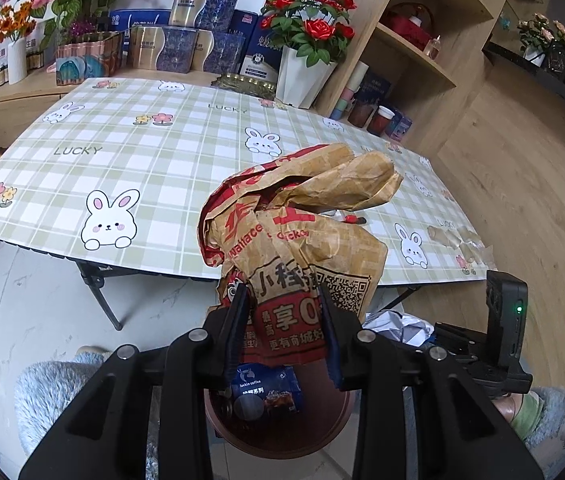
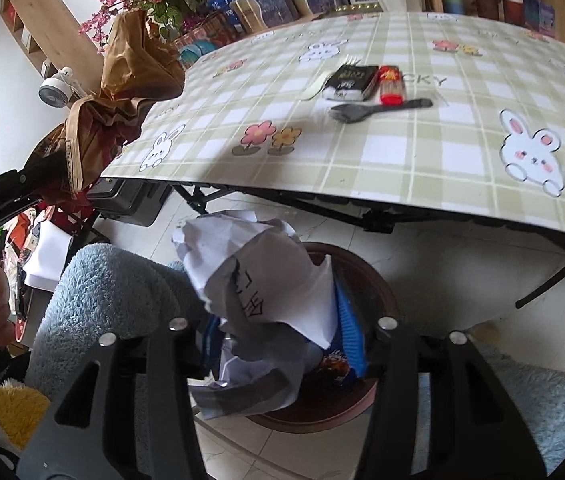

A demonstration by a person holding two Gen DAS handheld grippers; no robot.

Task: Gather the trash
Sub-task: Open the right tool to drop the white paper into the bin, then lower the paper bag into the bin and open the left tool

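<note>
The crumpled paper bag [image 1: 298, 236] stood clamped in the left gripper [image 1: 284, 320] at frame centre, directly above the brown bin [image 1: 282, 436] at the bottom, while the right gripper [image 2: 282, 344] hung open around white paper [image 2: 258, 280].

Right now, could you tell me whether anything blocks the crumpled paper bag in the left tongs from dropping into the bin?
Nothing solid. The paper bag hangs above the brown bin, which holds a coffee packet; the white paper hangs over it too.

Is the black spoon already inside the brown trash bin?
No, the black spoon lies on the checked tablecloth, while the brown trash bin sits on the floor below.
</note>
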